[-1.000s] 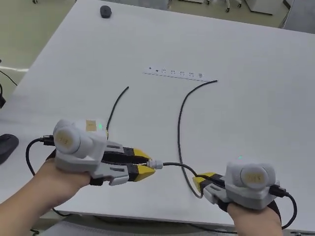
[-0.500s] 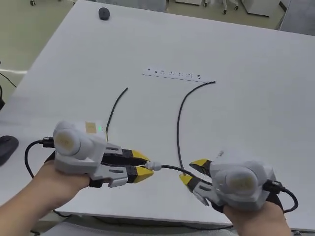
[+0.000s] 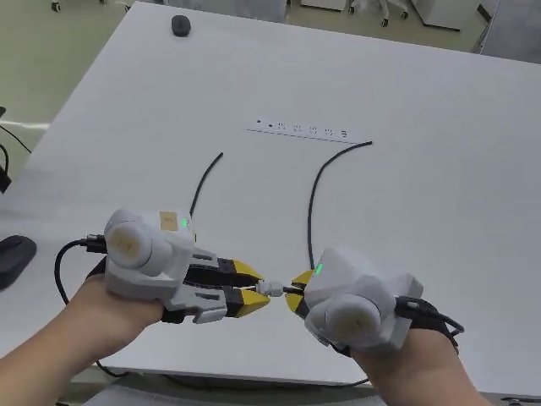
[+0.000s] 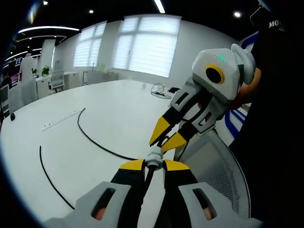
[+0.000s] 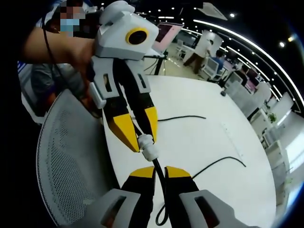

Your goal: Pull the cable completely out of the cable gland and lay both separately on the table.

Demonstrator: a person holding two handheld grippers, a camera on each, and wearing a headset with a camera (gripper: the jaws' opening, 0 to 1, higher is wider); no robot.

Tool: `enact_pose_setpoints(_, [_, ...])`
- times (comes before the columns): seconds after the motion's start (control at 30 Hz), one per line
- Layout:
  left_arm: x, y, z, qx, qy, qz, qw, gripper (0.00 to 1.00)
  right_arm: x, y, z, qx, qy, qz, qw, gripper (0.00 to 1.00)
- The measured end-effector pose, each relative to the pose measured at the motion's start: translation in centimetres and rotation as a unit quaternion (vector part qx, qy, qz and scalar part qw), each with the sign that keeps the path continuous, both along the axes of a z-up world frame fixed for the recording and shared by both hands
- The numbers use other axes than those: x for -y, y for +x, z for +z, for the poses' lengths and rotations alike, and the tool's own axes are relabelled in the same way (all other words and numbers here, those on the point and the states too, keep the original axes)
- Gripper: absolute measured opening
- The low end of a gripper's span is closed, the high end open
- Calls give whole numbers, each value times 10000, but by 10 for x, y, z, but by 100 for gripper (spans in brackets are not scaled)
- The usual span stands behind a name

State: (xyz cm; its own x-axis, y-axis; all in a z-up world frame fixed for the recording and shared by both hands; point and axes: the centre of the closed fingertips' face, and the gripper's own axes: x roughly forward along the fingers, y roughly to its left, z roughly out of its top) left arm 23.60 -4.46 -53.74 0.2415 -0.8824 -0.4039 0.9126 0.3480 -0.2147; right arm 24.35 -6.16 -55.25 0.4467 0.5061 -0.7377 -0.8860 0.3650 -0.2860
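Head view: left tongs point(image 3: 258, 289) and right tongs point(image 3: 295, 290) are held tip to tip near the close edge of the white surface point(image 3: 423, 169), each gripped by a hand. A small white plastic cable gland point(image 3: 272, 288) is seen between the two tips, above the surface. Left tongs are clamped on the white plastic cable gland. A long black cable point(image 3: 311, 211) comes out of the gland, passes into the right tongs, then is laid in a curve across the surface toward a flat white socket strip point(image 3: 302, 130), its far end just beside the strip. A second, shorter black cable point(image 3: 201, 183) is laid apart to the left, touching neither tongs. A dark round object point(image 3: 180, 25) is seen at the far corner of the surface.

Left gripper view: the yellow-tipped left tongs point(image 4: 154, 165) are closed around the gland point(image 4: 154, 156), with the cable end running back between them. Right tongs point(image 4: 167, 137) are met head-on just beyond the gland. A white mesh chair back point(image 4: 213, 171) is seen below the surface edge.

Right gripper view: right tongs point(image 5: 159, 172) are drawn nearly together with the black cable point(image 5: 223, 164) between the tips, just behind the gland point(image 5: 148, 148). They appear clamped on it, though actual pad contact is hard to confirm at this angle. The cable is not out of the gland.
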Motion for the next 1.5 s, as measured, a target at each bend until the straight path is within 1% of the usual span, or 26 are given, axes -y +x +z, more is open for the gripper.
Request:
enact_pose_setpoints(0.07, [0, 1, 0, 9, 7, -4, 10000, 15, 1, 1, 0, 13, 25, -43, 10000, 2])
enact_pose_setpoints(0.1, [1, 1, -1, -1, -1, -2, 10000, 15, 1, 0, 0, -23, 51, -71, 10000, 1])
enact_pose_setpoints(0.13, [1, 1, -1, -31, -8, -12, 10000, 15, 2, 0, -1, -141, 153, -193, 9996, 1])
enact_pose_setpoints(0.17, [1, 2, -1, -57, -22, -10, 10000, 15, 3, 1, -1, -195, 224, -262, 9992, 0])
enact_pose_setpoints(0.3, [1, 5, 0, -18, -7, -1, 10000, 15, 8, 6, -3, -208, 241, -377, 9988, 0])
enact_pose_setpoints(0.4, [0, 7, 0, -46, -30, 7, 10000, 15, 10, 8, -3, -283, 336, -494, 9978, 0])
enact_pose_setpoints(0.47, [-1, 9, 0, -41, -31, 17, 10000, 15, 13, 10, -4, -290, 369, -557, 9973, 0])
enact_pose_setpoints(0.57, [-2, 11, 0, -28, -44, 18, 10000, 15, 19, 15, -6, -454, 540, -874, 9937, 0])
enact_pose_setpoints(0.6, [-2, 12, 0, -28, -43, 12, 10000, 15, 21, 16, -7, -473, 553, -910, 9932, 0])
enact_pose_setpoints(0.73, [-2, 17, -1, -54, -45, 17, 10000, 15, 33, 24, -11, -574, 668, -1218, 9886, 0])
enact_pose_setpoints(0.87, [0, 19, -1, -9, -10, -15, 10000, 15, 46, 29, -18, -680, 744, -1489, 9837, 0])
enact_pose_setpoints(0.9, [0, 20, -2, -13, -10, -14, 10000, 15, 52, 32, -21, -705, 789, -1625, 9810, 0])
enact_pose_setpoints(0.97, [-1, 22, -2, -32, -4, 11, 10000, 15, 62, 37, -26, -764, 813, -1802, 9773, 0])
enact_pose_setpoints(1.03, [-1, 22, -1, -53, -26, 30, 10000, 15, 67, 40, -29, -771, 831, -1890, 9754, 0])
enact_pose_setpoints(1.07, [-1, 22, -1, -37, -17, 27, 10000, 15, 74, 42, -32, -835, 890, -2042, 9713, 0])
enact_pose_setpoints(1.1, [-1, 22, -1, -34, -7, 24, 10000, 15, 78, 43, -34, -871, 930, -2138, 9685, 0])
enact_pose_setpoints(1.17, [-1, 22, -1, -33, -1, 28, 10000, 15, 86, 45, -41, -1001, 1044, -2411, 9597, 0])
enact_pose_setpoints(1.2, [-1, 23, -1, -22, 7, 34, 10000, 15, 89, 45, -45, -1118, 1092, -2529, 9548, 0])
enact_pose_setpoints(1.23, [-1, 23, -2, -36, 19, 47, 10000, 15, 92, 44, -51, -1264, 1165, -2675, 9481, 0])
enact_pose_setpoints(1.27, [0, 22, -2, -48, 29, 59, 10000, 15, 95, 43, -54, -1346, 1203, -2784, 9433, 0])
enact_pose_setpoints(1.3, [0, 22, -2, -40, 44, 60, 10000, 15, 100, 43, -58, -1417, 1254, -2933, 9371, 0])
enact_pose_setpoints(1.33, [0, 21, -2, -17, 59, 48, 10000, 15, 101, 42, -59, -1433, 1274, -2960, 9357, 0])
enact_pose_setpoints(1.37, [1, 20, -3, -14, 73, 33, 10000, 15, 104, 42, -60, -1425, 1232, -2971, 9361, 0])
enact_pose_setpoints(1.43, [1, 19, -3, -6, 98, 16, 10000, 15, 107, 40, -62, -1476, 1229, -3071, 9321, 0])
enact_pose_setpoints(1.47, [1, 18, -4, -3, 121, 2, 9999, 15, 107, 39, -63, -1541, 1267, -3142, 9282, 0])
enact_pose_setpoints(1.5, [1, 17, -5, 3, 142, -7, 9999, 15, 107, 38, -63, -1573, 1286, -3159, 9268, 0])
